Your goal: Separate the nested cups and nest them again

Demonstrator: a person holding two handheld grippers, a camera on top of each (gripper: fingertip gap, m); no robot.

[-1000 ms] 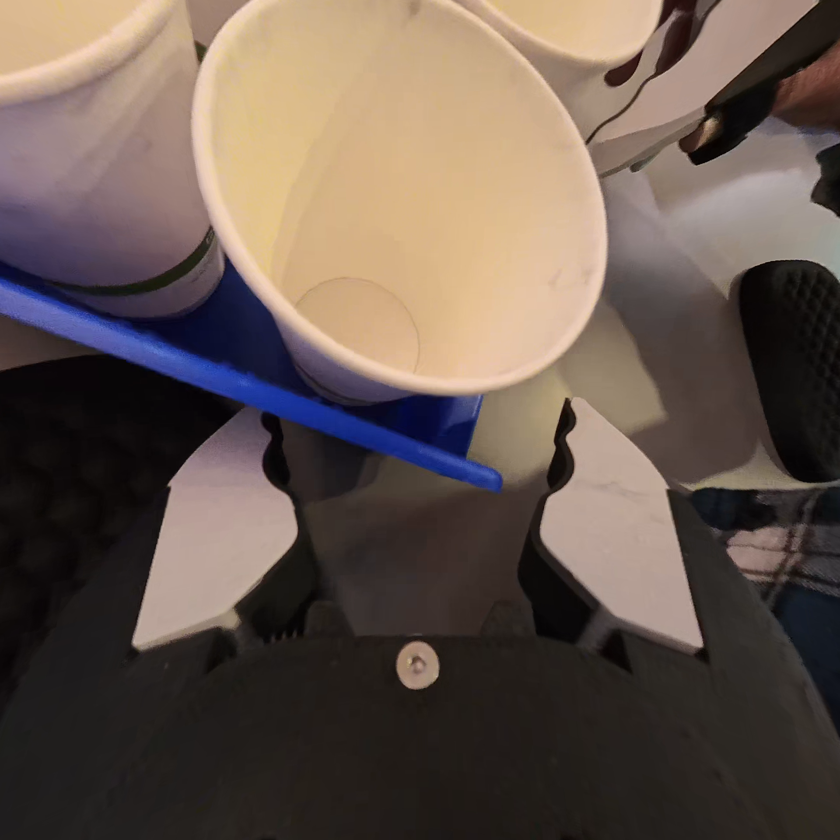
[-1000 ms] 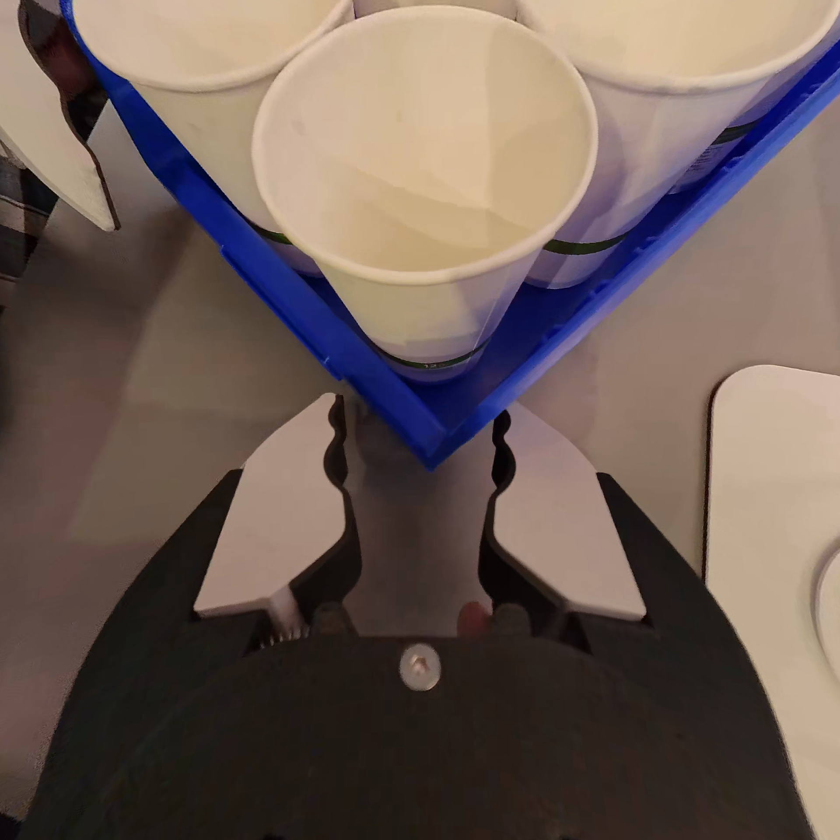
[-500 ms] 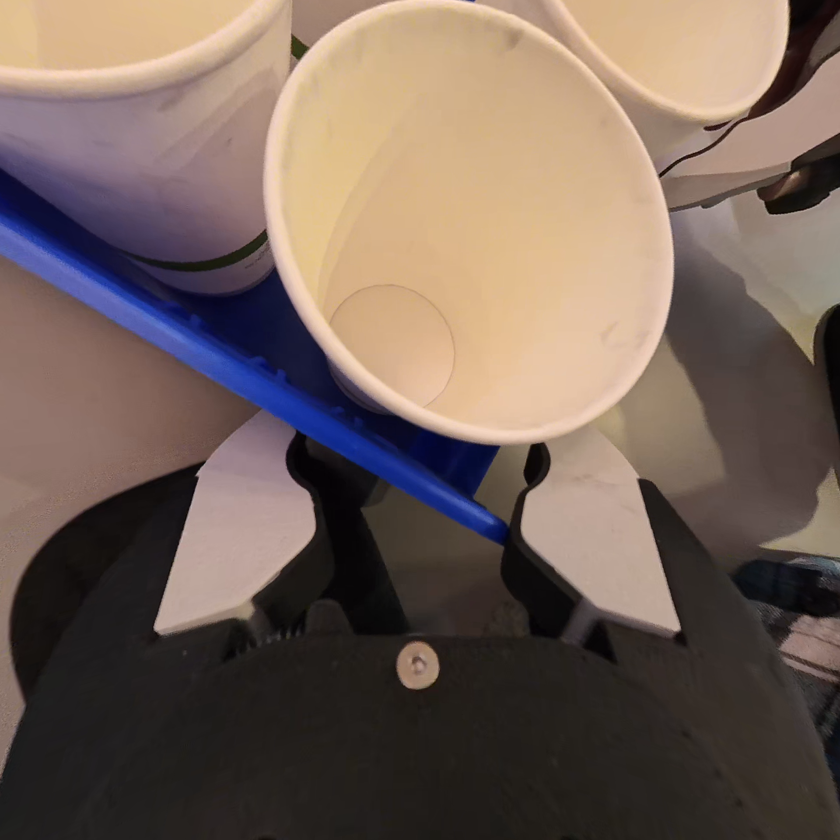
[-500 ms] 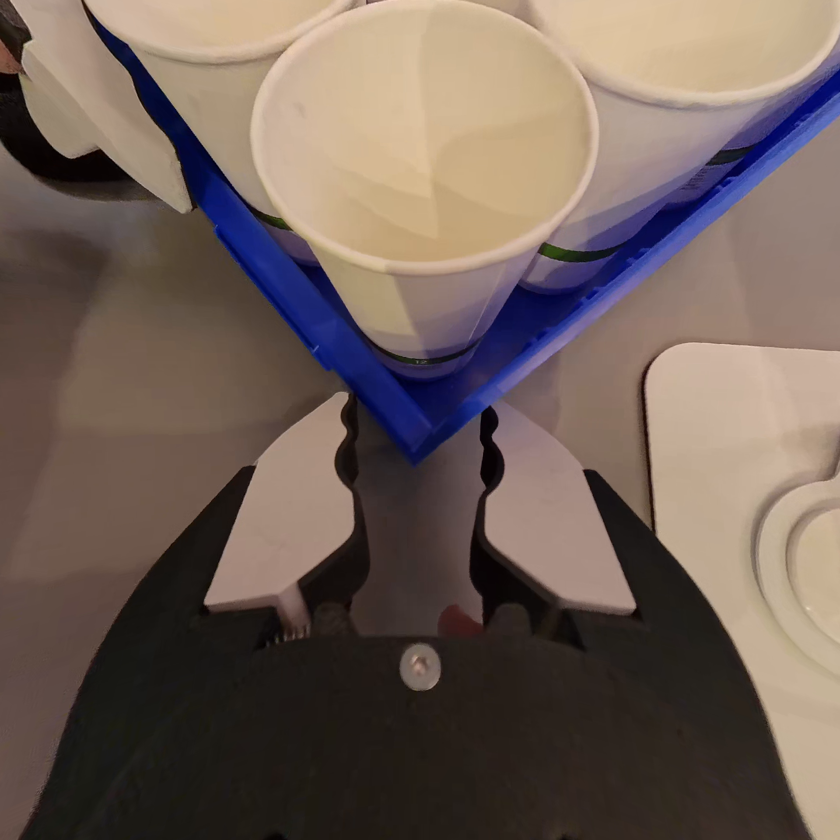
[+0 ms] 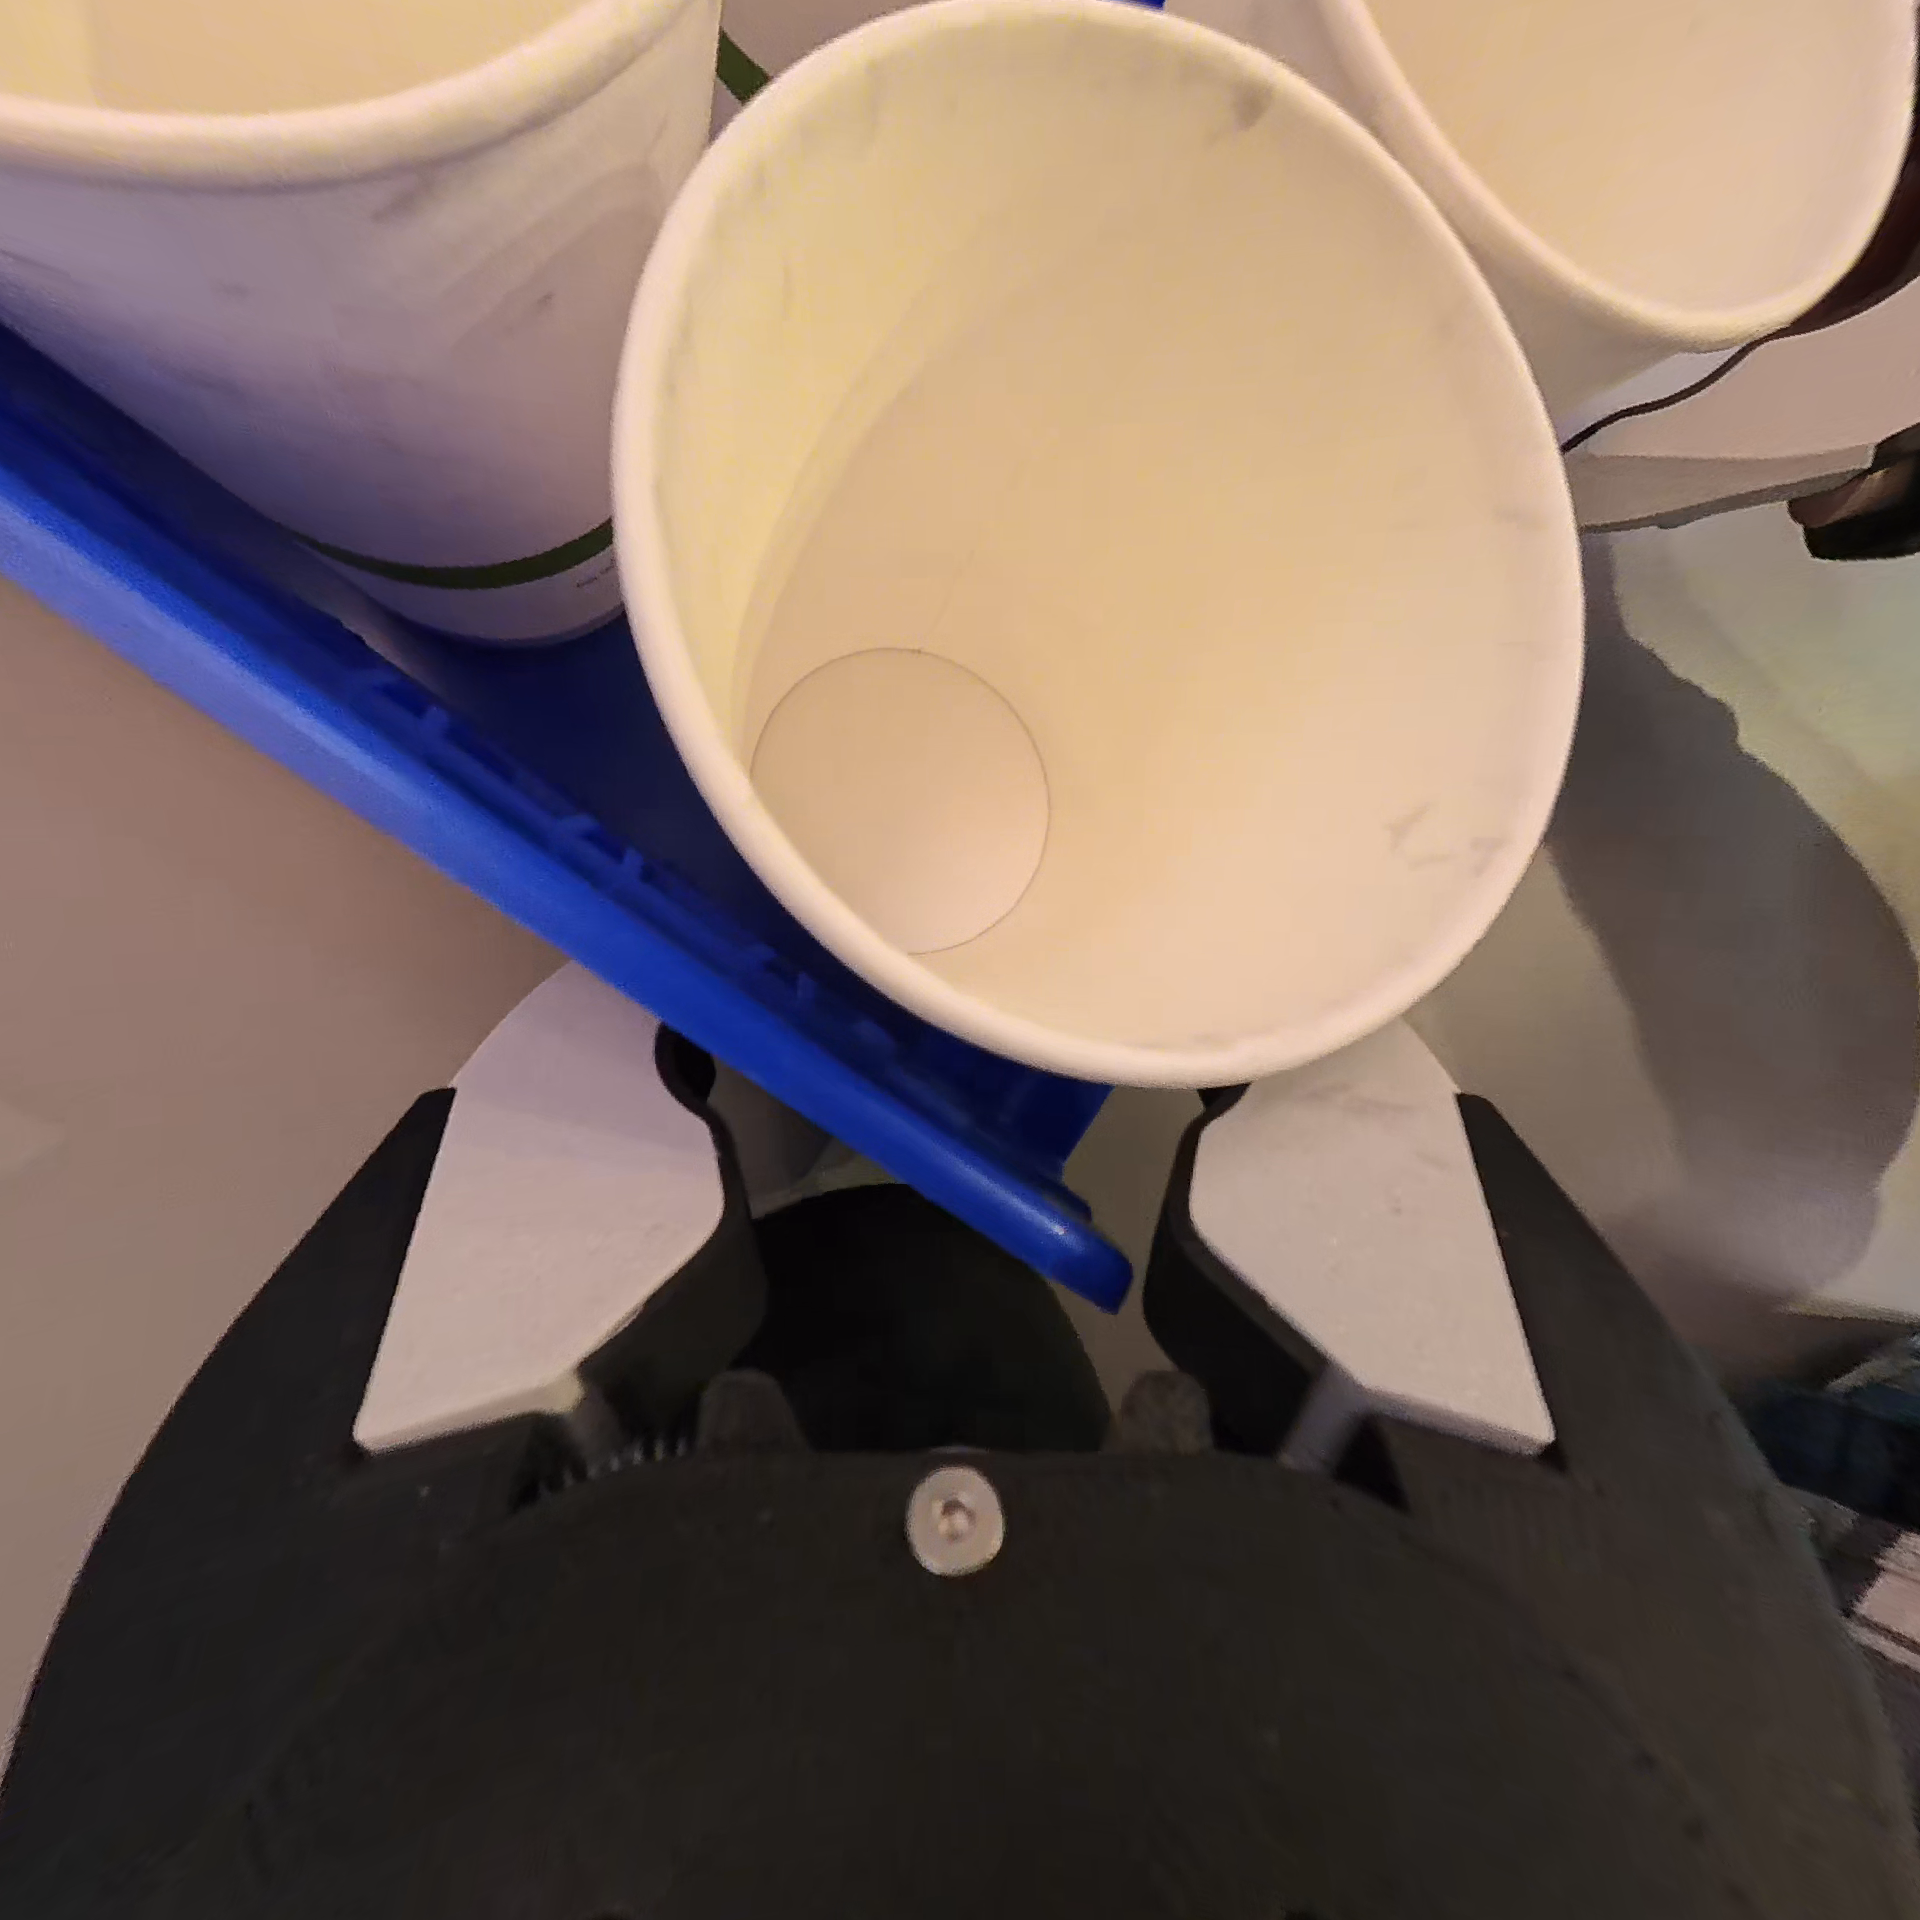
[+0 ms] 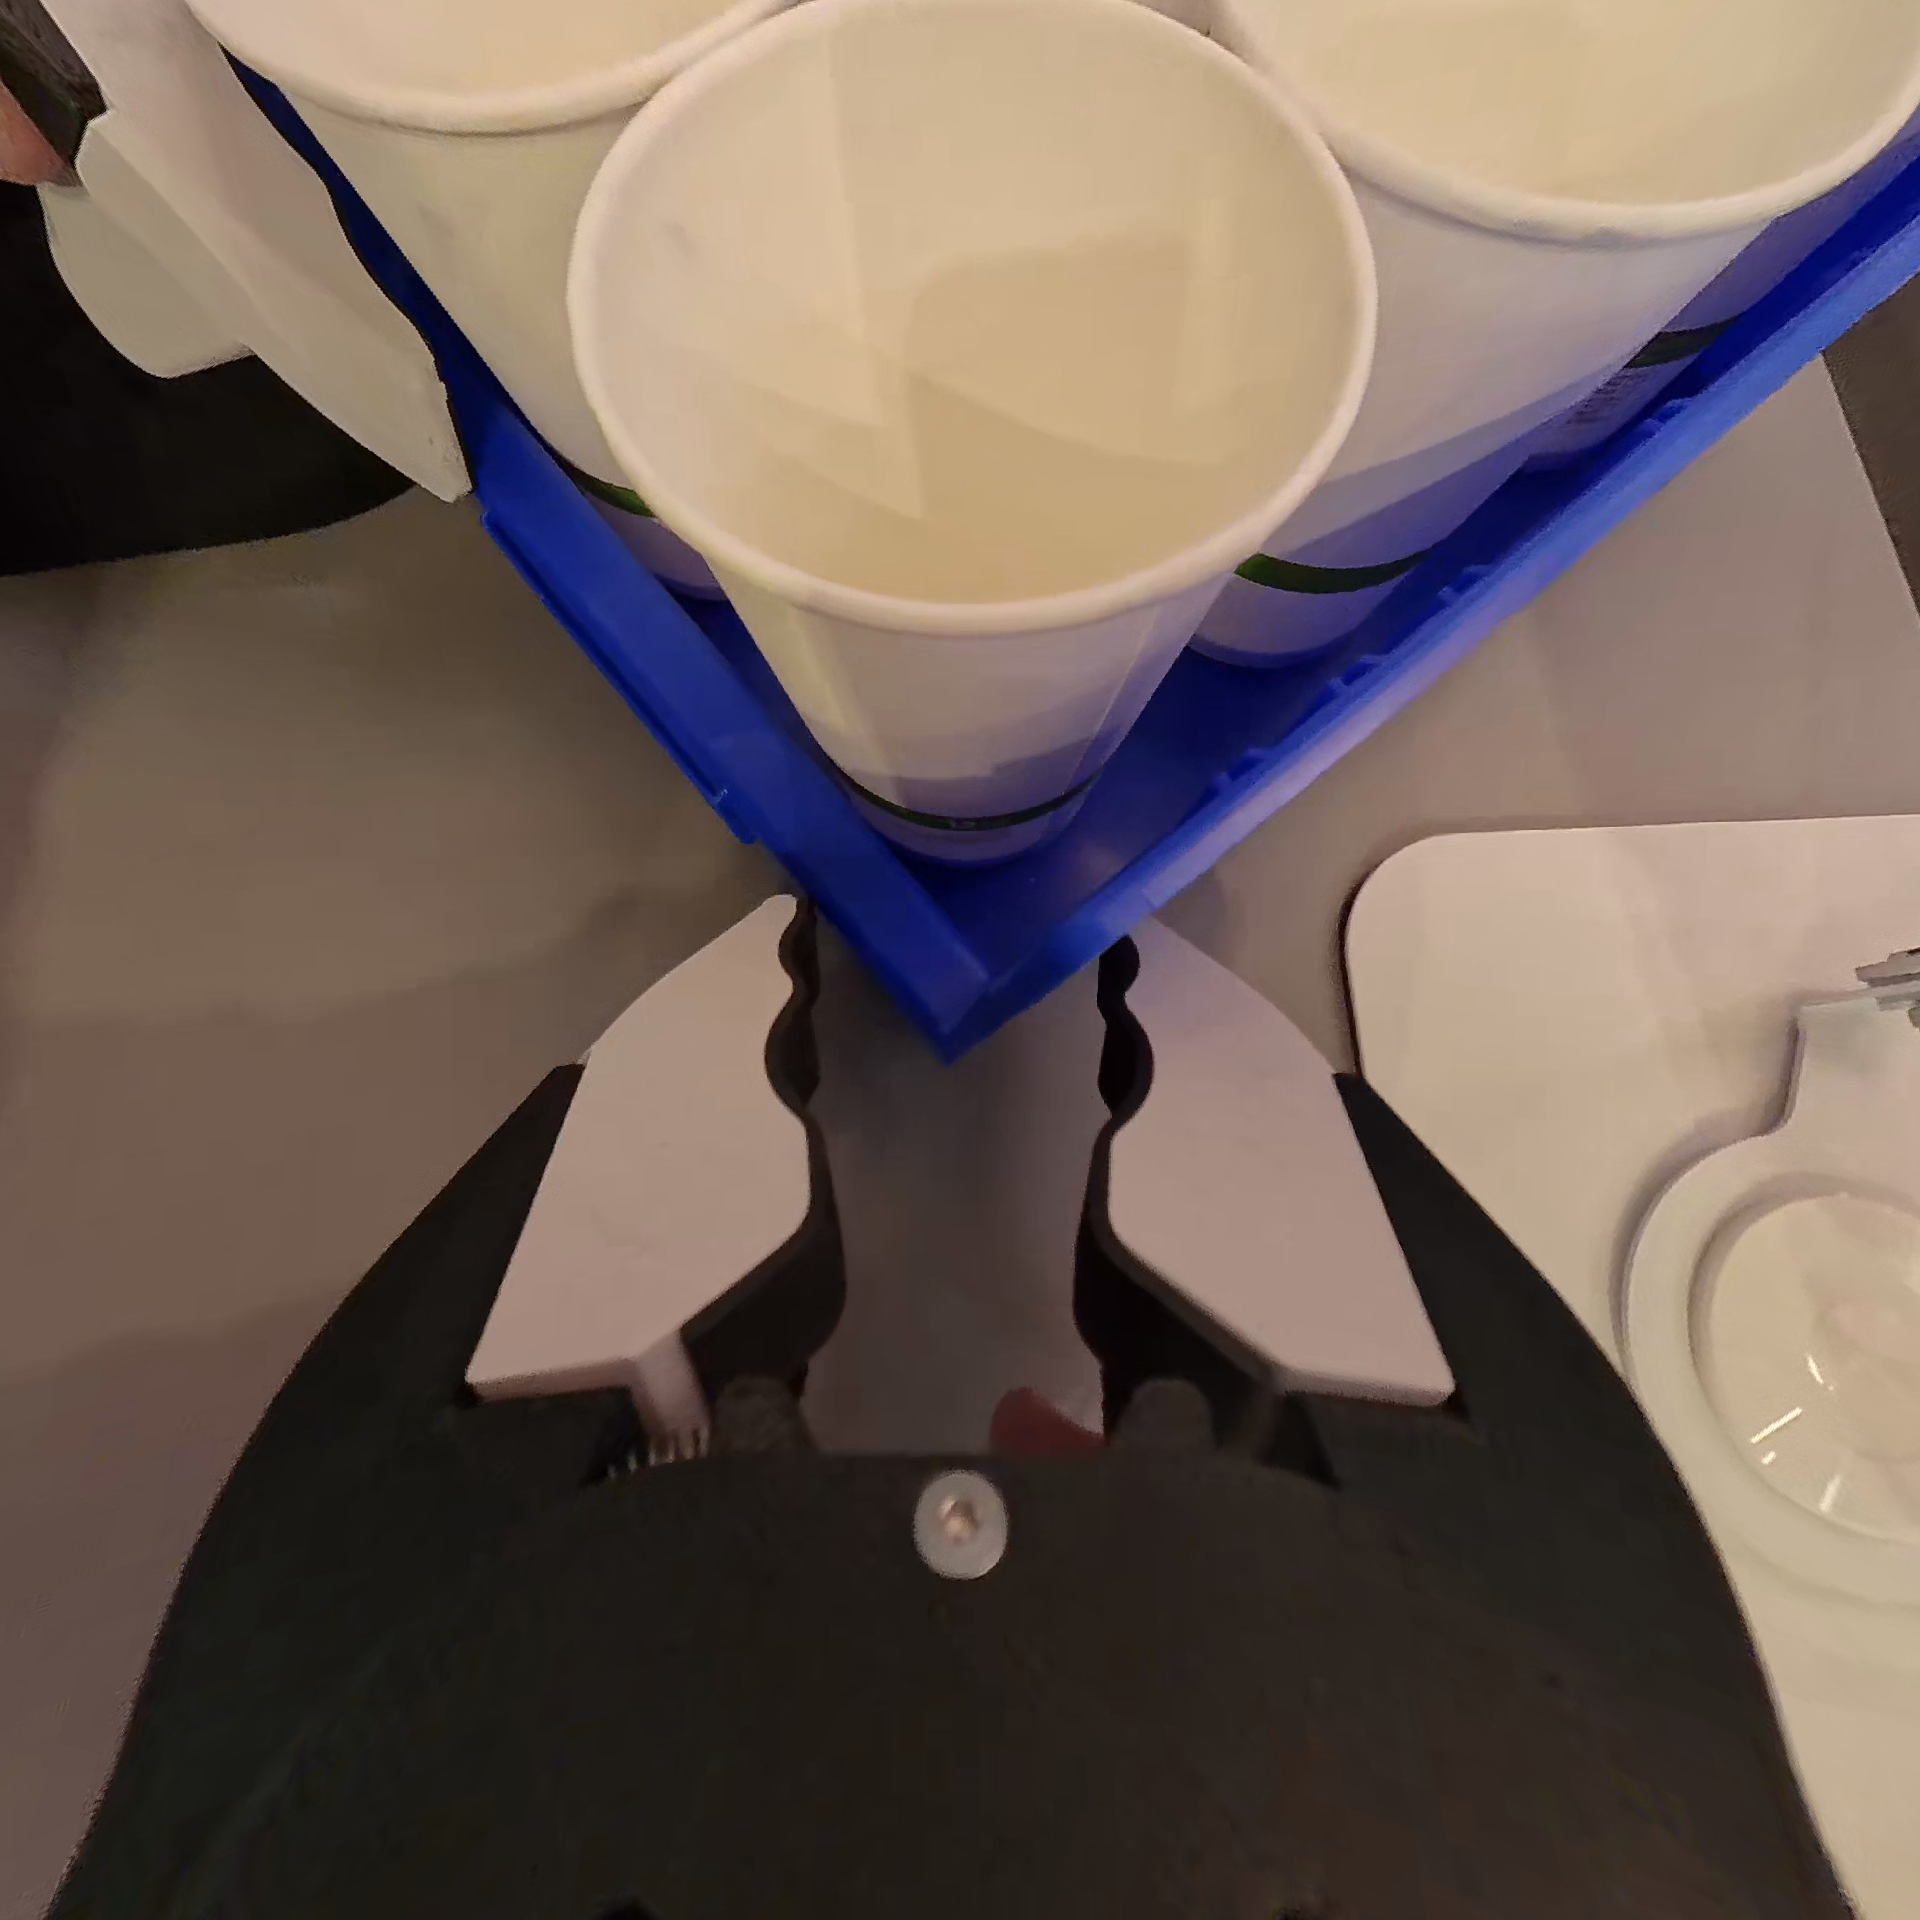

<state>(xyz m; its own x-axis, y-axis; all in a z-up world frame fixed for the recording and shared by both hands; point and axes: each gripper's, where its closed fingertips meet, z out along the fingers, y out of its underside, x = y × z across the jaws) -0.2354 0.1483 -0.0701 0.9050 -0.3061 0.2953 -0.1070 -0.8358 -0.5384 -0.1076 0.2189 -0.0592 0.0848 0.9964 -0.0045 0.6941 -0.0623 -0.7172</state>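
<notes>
Left gripper (image 5: 940,1049) stands spread at six o'clock of its own view, the near corner of a blue tray (image 5: 312,748) lying between its white fingers (image 5: 561,1195); the pads pinch nothing. Directly at twelve o'clock from the jaws a white paper cup (image 5: 1101,520) stands in the tray, its mouth turned to the camera and its round bottom bare. A second cup (image 5: 312,312) sits at ten o'clock, with a thin green band and a small line of print near its base, too blurred to read. A third cup (image 5: 1662,156) shows at one o'clock, and beyond it, at three o'clock, the white finger of the other gripper. The tray rests on a pale grey tabletop (image 5: 208,987); a dark round shape lies under the jaws, possibly a mat.

Right gripper (image 6: 956,997) likewise stands parted, its black wavy pads on either side of the tray's corner (image 6: 935,987) and apparently clear of it. At twelve o'clock the nearest cup (image 6: 966,312) stands upright in that corner with nothing inside, a green band ringing its base. Two more cups flank it, at eleven o'clock (image 6: 468,156) and one o'clock (image 6: 1610,208). At ten o'clock the left gripper's white finger reaches along the tray's edge. At three o'clock a white board (image 6: 1558,987) lies on the table, carrying a round clear piece (image 6: 1818,1382).
</notes>
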